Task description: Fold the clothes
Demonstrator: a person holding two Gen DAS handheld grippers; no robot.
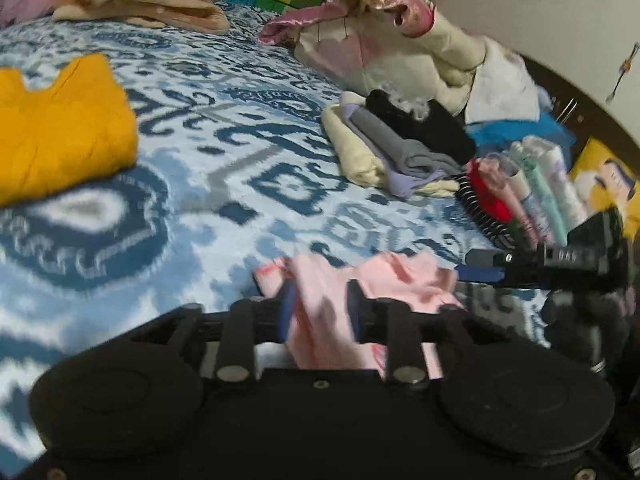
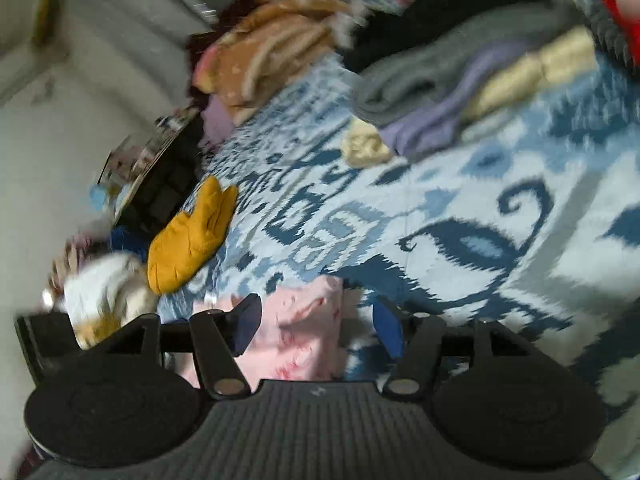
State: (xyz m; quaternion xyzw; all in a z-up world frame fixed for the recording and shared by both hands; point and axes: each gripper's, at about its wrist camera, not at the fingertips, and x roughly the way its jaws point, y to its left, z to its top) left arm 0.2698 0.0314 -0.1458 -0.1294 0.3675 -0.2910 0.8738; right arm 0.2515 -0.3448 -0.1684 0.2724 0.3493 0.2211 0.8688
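Soft pink garment (image 1: 372, 300), crumpled, lies on the bedspread (image 1: 224, 168) between the parted fingers of the left gripper (image 1: 322, 316); pads not pressing it. Right gripper (image 2: 316, 328) likewise spread around the pink cloth. Bedspread: blue-white ikat print. Folded mustard garment (image 1: 60, 128) flat nearby; rolled grey, lilac and cream clothes (image 1: 392, 152) stacked beyond. Pale wall (image 2: 48, 140) behind.
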